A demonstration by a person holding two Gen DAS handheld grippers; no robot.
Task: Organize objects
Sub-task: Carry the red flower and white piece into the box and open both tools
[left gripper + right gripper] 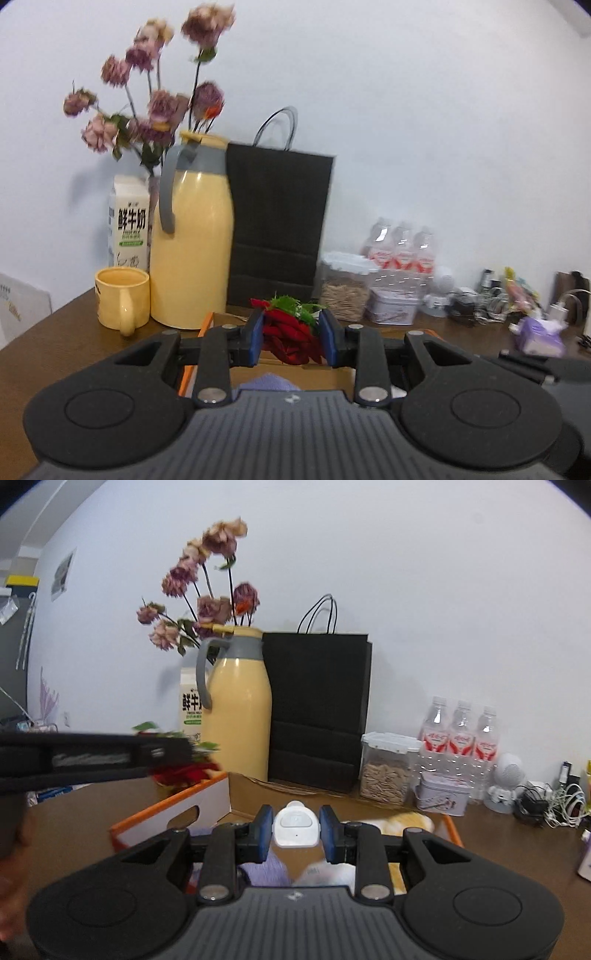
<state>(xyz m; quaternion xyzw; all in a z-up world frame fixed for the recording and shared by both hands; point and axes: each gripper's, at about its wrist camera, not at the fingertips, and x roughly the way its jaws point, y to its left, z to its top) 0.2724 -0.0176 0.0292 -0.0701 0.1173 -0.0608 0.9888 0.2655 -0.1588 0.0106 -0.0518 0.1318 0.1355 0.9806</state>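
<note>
We've got the left gripper (pixel 291 338) clamped on a chili bunch (pixel 290 332), held above the box (pixel 166 819) on the tabletop (pixel 55 343). Right gripper (pixel 295 829) fingers clamped on a white gadget (pixel 295 829), also over the box. Behind: yellow jug (pixel 192 236), mug (pixel 122 301), milk carton (pixel 129 225), black bag (pixel 277 218), water bottles (pixel 461 734). Right view only: left gripper from the side, w/ chilis. Left view only: mug.

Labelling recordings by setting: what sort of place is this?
Probably a home: a wooden table against a white wall, holding a yellow thermos jug, milk carton and dried flowers.
</note>
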